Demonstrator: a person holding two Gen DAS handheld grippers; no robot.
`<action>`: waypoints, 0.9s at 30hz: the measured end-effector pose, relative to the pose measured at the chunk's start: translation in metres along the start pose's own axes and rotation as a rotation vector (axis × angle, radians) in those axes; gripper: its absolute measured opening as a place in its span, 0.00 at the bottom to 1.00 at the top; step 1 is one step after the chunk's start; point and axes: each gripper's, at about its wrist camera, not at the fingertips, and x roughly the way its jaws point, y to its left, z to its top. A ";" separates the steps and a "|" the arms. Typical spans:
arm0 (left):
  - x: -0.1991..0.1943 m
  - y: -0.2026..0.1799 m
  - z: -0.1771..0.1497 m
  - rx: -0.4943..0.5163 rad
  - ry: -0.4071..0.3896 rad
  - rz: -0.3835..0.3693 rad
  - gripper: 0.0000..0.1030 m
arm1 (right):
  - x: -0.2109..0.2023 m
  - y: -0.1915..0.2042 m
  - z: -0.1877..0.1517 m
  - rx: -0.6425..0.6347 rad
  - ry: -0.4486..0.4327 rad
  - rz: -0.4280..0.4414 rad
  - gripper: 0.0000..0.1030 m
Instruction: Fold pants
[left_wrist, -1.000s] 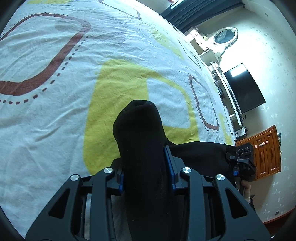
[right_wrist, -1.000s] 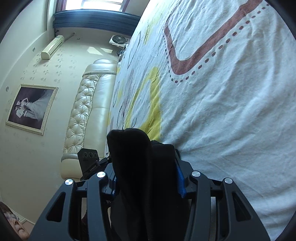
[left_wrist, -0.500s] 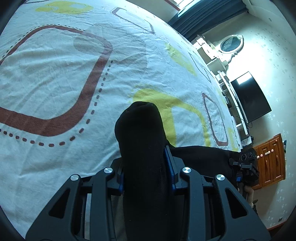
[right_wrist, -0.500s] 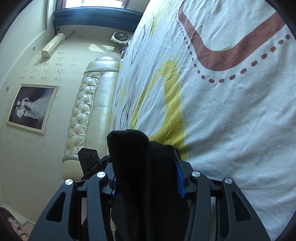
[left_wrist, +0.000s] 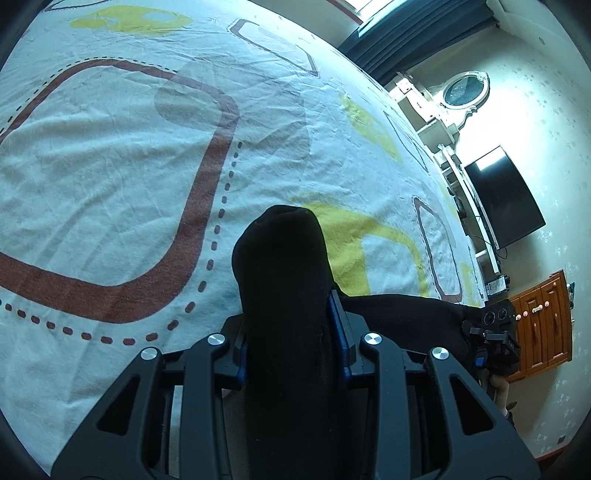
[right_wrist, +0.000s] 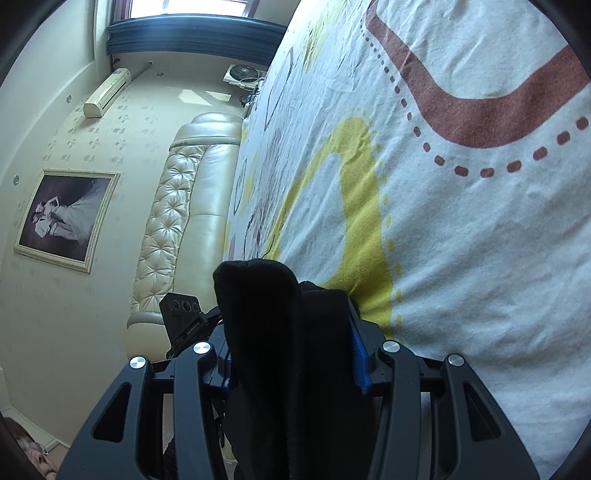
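The black pants (left_wrist: 284, 288) are bunched thick between the fingers of my left gripper (left_wrist: 290, 332), which is shut on them above the patterned bedsheet (left_wrist: 110, 155). More black cloth (left_wrist: 402, 314) stretches right to the other gripper's body (left_wrist: 496, 332). In the right wrist view my right gripper (right_wrist: 291, 350) is shut on another fold of the pants (right_wrist: 266, 314), with the left gripper's body (right_wrist: 183, 321) close at its left. The fingertips are hidden by cloth.
The bed is covered by a white sheet (right_wrist: 461, 240) with brown and yellow shapes. A padded cream headboard (right_wrist: 173, 221) lies at one end. A black TV (left_wrist: 504, 195), white shelves (left_wrist: 439, 125) and a wooden cabinet (left_wrist: 543, 328) stand beyond the bed.
Both grippers have carried the pants forward across the sheet: the brown loop and dotted line have come closer, the yellow patch has slid back under the cloth. Both grips are unchanged.
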 end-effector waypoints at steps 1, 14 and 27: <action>-0.001 0.000 0.001 0.006 -0.004 0.000 0.32 | 0.001 0.000 0.000 0.002 -0.003 0.002 0.46; -0.049 0.024 -0.041 -0.061 -0.044 -0.126 0.49 | -0.025 0.006 -0.024 -0.016 -0.021 -0.034 0.71; -0.078 0.014 -0.144 -0.098 0.029 -0.111 0.52 | -0.037 0.008 -0.096 -0.077 0.109 -0.136 0.51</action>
